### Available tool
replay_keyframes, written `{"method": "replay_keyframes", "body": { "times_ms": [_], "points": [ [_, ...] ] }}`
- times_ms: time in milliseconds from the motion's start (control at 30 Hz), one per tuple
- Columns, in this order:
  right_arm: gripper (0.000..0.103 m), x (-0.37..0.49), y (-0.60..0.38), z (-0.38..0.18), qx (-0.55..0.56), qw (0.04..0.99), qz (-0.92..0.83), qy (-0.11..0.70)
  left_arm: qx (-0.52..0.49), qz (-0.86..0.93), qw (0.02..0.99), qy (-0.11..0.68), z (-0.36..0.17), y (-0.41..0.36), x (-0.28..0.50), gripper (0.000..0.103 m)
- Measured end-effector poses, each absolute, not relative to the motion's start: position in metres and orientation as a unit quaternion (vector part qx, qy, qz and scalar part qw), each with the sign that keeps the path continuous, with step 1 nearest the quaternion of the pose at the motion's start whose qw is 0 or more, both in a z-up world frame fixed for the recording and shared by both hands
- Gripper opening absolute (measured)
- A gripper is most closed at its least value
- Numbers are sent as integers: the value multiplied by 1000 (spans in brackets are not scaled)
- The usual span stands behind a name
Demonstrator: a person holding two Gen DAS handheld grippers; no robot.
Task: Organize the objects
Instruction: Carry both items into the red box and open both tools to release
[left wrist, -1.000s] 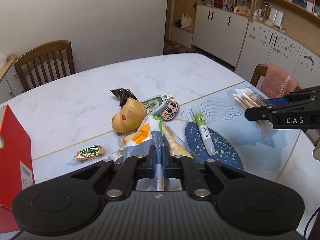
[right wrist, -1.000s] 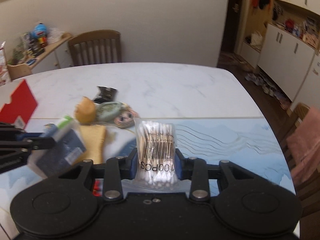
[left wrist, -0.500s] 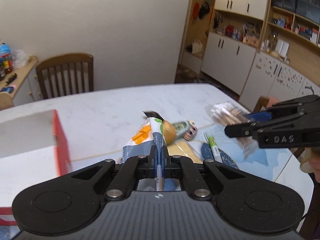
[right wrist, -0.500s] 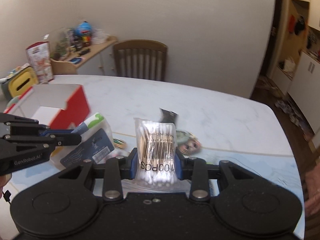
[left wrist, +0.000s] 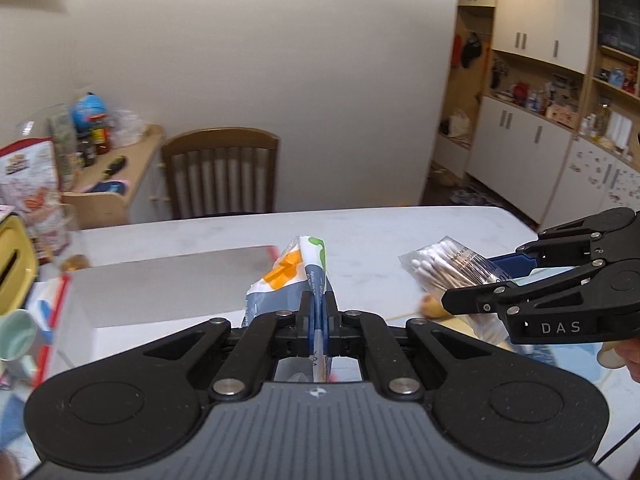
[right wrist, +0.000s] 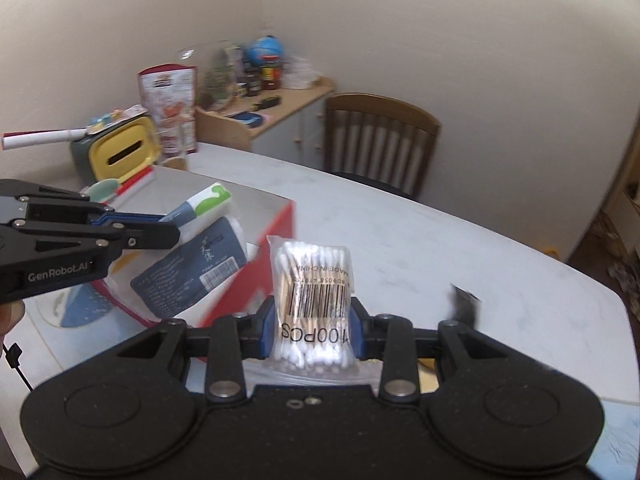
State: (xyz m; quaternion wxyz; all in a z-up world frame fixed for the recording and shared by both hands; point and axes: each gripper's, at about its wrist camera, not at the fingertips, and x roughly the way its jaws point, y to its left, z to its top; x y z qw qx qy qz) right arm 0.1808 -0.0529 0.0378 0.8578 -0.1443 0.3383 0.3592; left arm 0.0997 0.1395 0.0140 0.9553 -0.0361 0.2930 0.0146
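My left gripper (left wrist: 318, 308) is shut on a flat blue-grey, white and orange packet (left wrist: 290, 276), which sticks up and forward from the jaws. The right wrist view shows that packet (right wrist: 192, 268) hanging over the open red box (right wrist: 280, 236), with the left gripper (right wrist: 170, 227) at the left edge. My right gripper (right wrist: 312, 320) is shut on a clear bag of cotton swabs (right wrist: 312, 276) with a barcode label. In the left wrist view the swab bag (left wrist: 448, 264) and right gripper (left wrist: 480, 276) hover to the right of the red box (left wrist: 64, 292).
A wooden chair (left wrist: 220, 176) stands behind the white marble table (left wrist: 380, 232). A cluttered sideboard (right wrist: 272, 108) and a yellow-lidded container (right wrist: 124, 152) are at the left. A mint cup (left wrist: 16, 334) sits by the box. A black wrapper (right wrist: 464, 304) lies on the table at the right.
Both grippers have swung left and upward with their loads, away from the pile of small objects on the blue mat. The red box has come close under them.
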Motion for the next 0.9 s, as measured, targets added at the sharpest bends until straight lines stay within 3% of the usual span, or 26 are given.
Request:
{"method": "replay_keyframes", "body": {
  "times_ms": [333, 900],
  "points": [
    [35, 192, 35, 19, -143, 832, 394, 364, -14, 67, 951, 301, -2, 213, 99, 3],
    [35, 203, 127, -53, -219, 778, 410, 422, -5, 84, 913, 399, -74, 264, 130, 3]
  ]
}}
